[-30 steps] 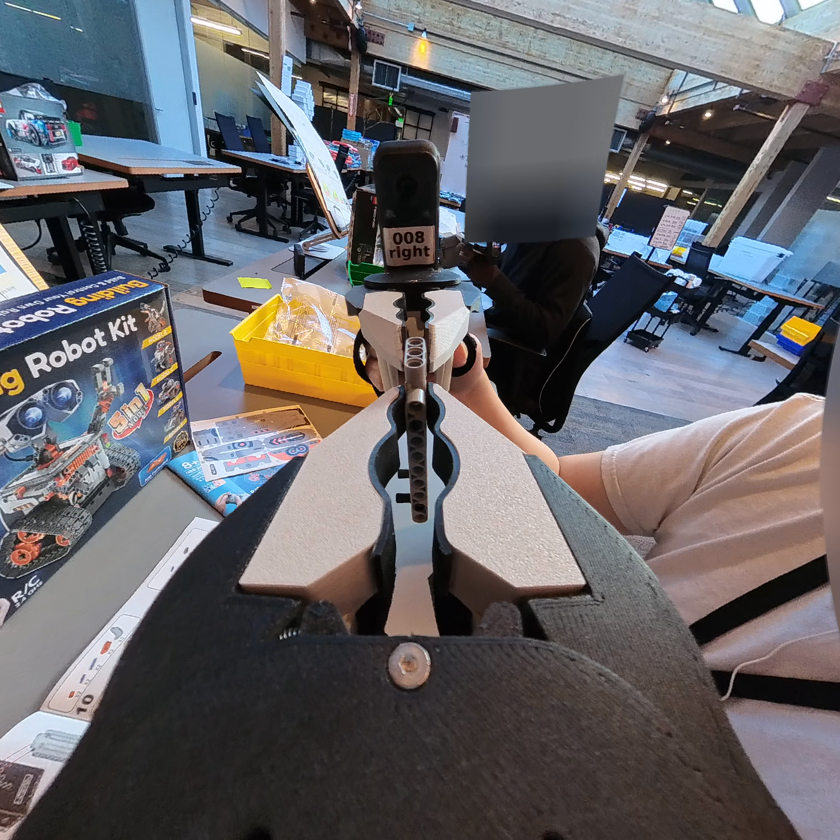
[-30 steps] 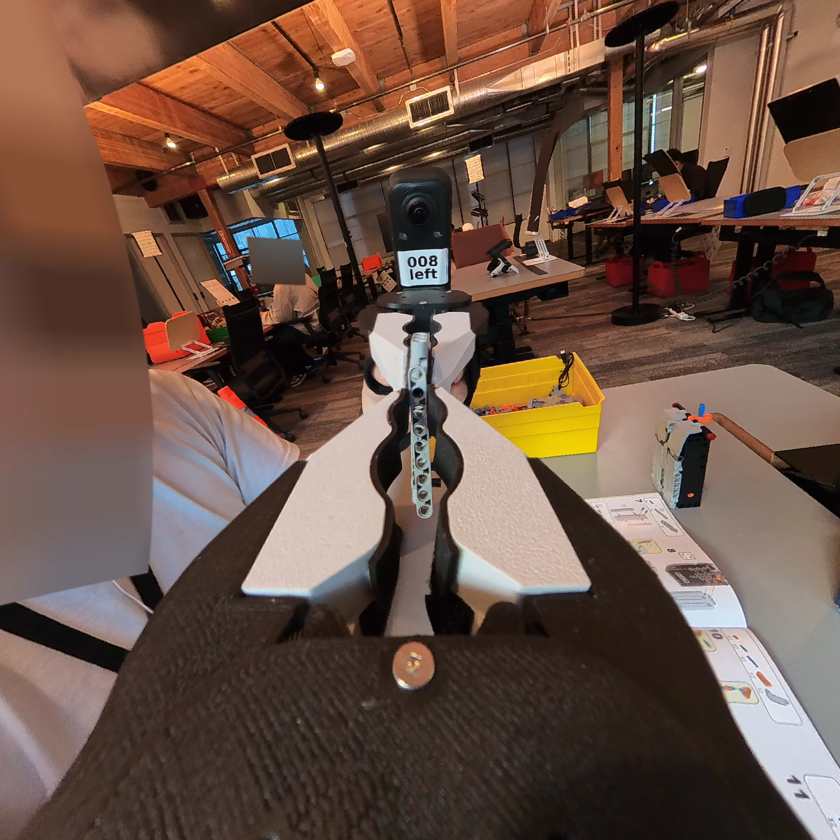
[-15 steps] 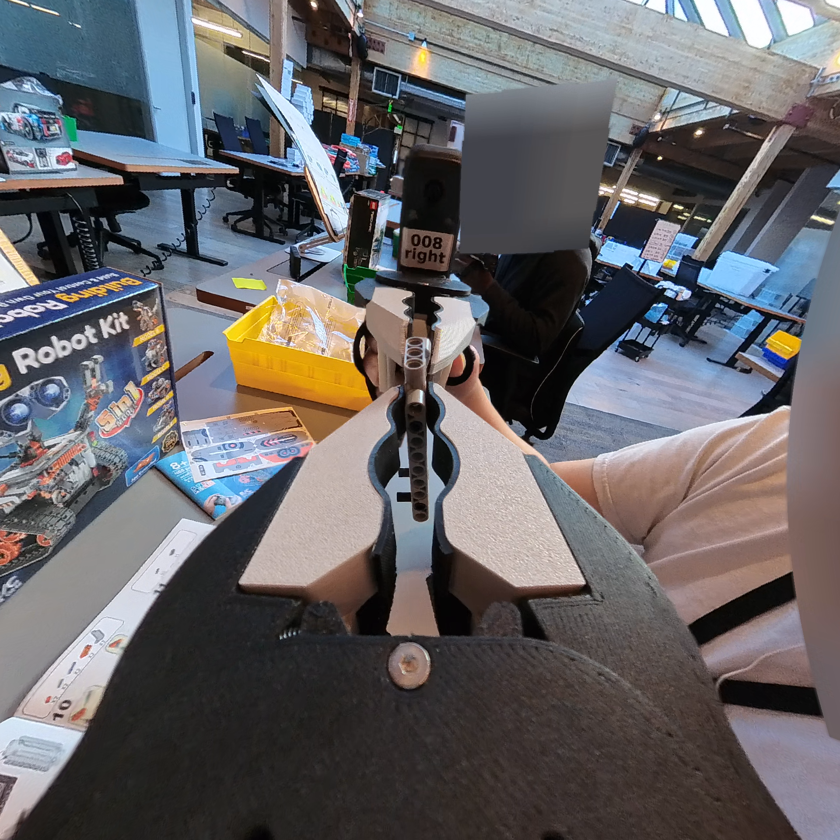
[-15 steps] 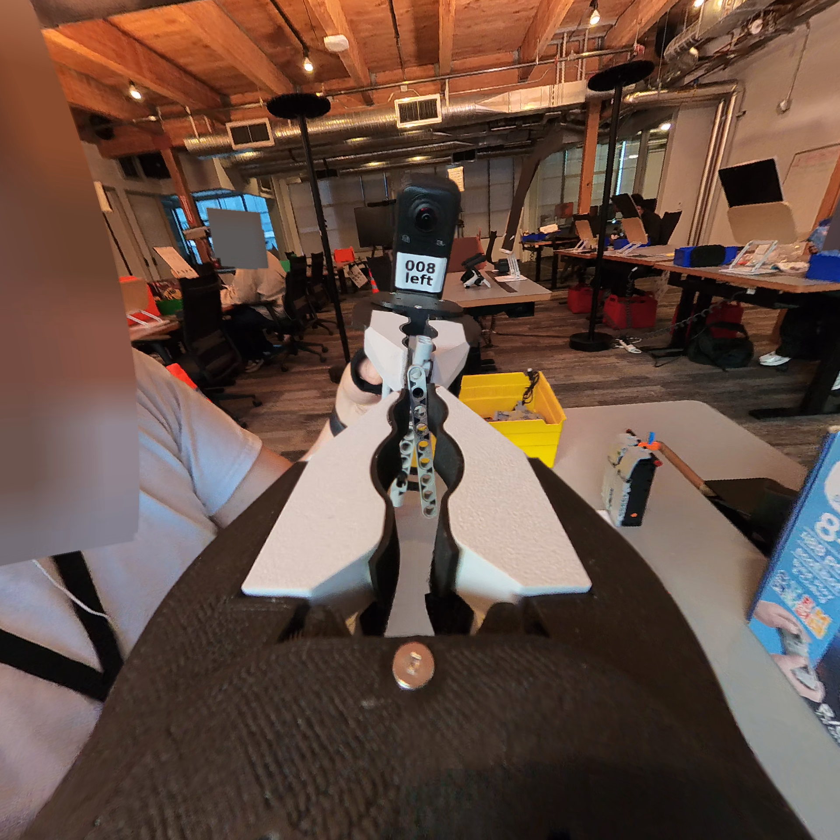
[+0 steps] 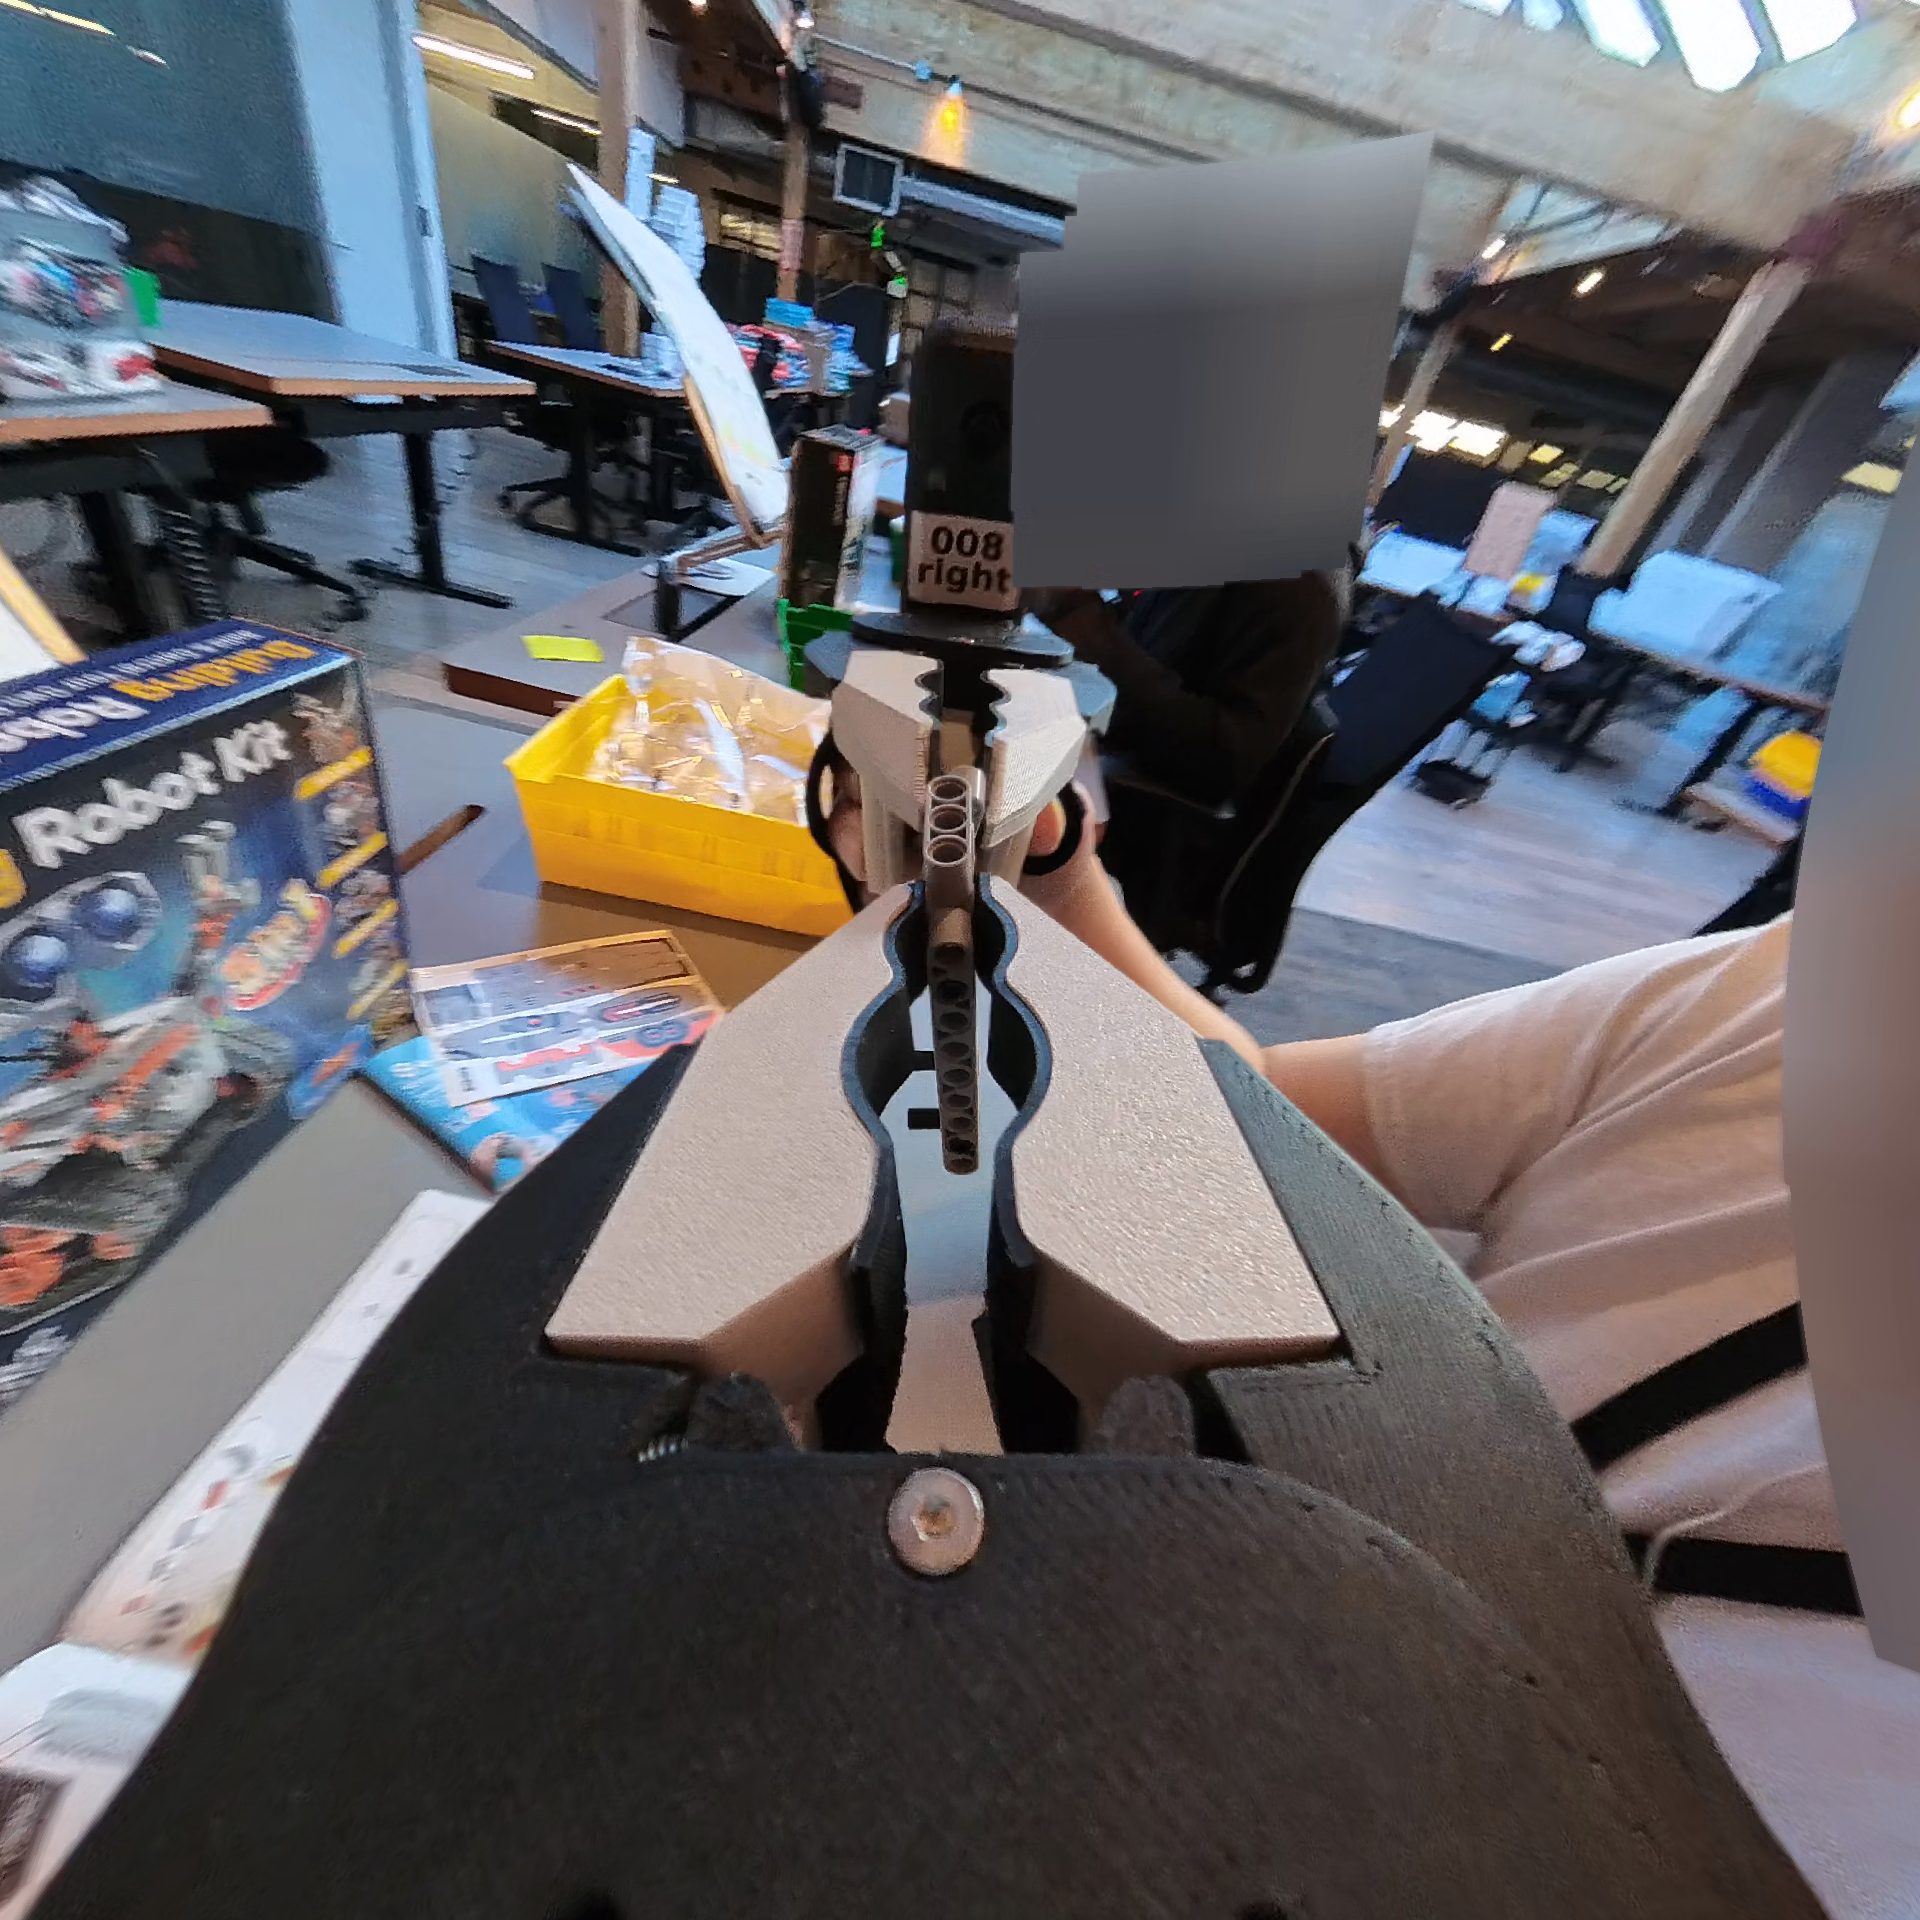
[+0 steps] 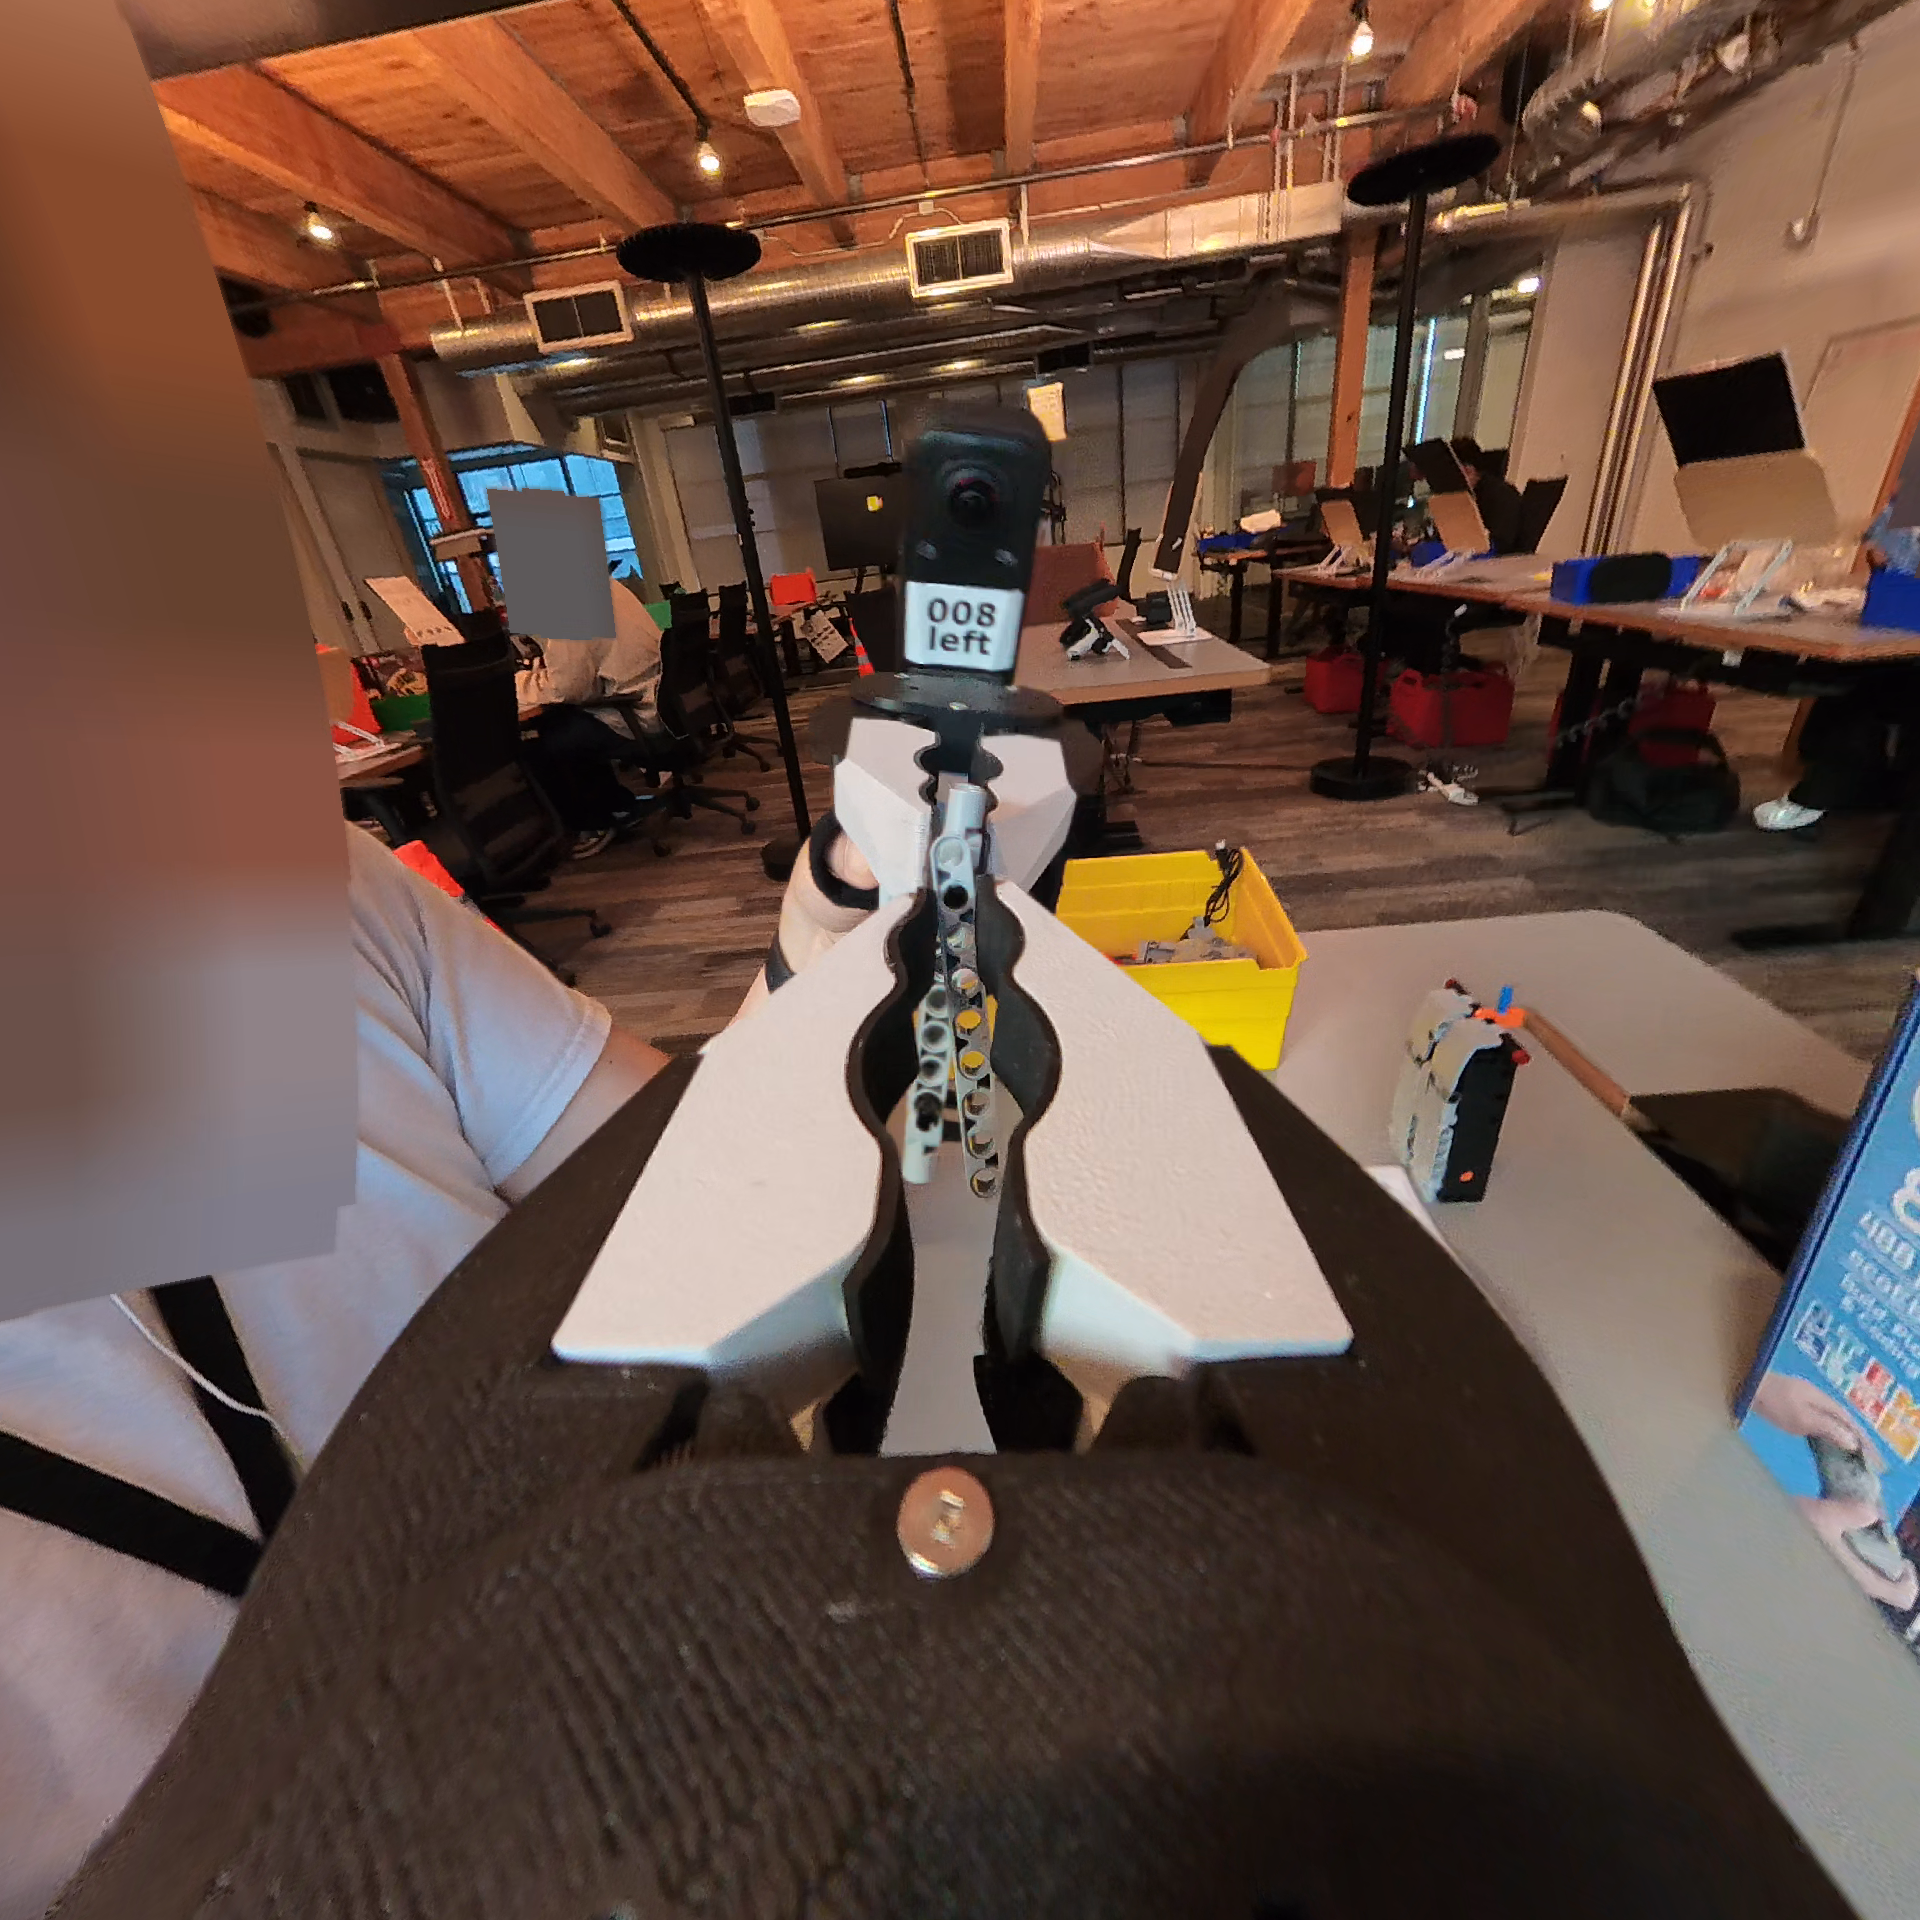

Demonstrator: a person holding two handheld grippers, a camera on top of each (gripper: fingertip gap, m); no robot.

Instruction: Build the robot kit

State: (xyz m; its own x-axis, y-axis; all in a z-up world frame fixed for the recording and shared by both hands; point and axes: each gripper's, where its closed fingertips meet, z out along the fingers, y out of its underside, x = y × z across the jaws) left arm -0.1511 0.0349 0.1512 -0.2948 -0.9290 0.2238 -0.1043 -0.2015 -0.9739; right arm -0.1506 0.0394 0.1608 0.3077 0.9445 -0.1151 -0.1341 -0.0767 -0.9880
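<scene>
My left gripper (image 5: 951, 896) is shut on a dark grey holed beam (image 5: 956, 1039) that runs back between its fingers. Straight ahead, tip to tip, is the right gripper (image 5: 951, 774), with a lighter beam end (image 5: 954, 821) showing three holes. In the right wrist view, my right gripper (image 6: 956, 906) is shut on a grey holed beam (image 6: 975, 1070) with yellow showing through its holes. A second light grey beam (image 6: 928, 1081) lies beside it, angled left. The left gripper (image 6: 951, 795) faces it closely. Both are held in the air above the table edge.
In the left view a yellow bin (image 5: 665, 842) of bagged parts, a robot kit box (image 5: 177, 935) and leaflets (image 5: 561, 1013) lie on the table. In the right view there is a second yellow bin (image 6: 1184, 951), a small battery block (image 6: 1455, 1101) and a blue box (image 6: 1849, 1351). My torso in a white shirt (image 5: 1579, 1143) is close. The tips of both grippers are at nearly the same place.
Both grippers stayed shut and tip to tip while swinging together. In the right view a second beam has swung out beside the first, and the blue box has come in at the right.
</scene>
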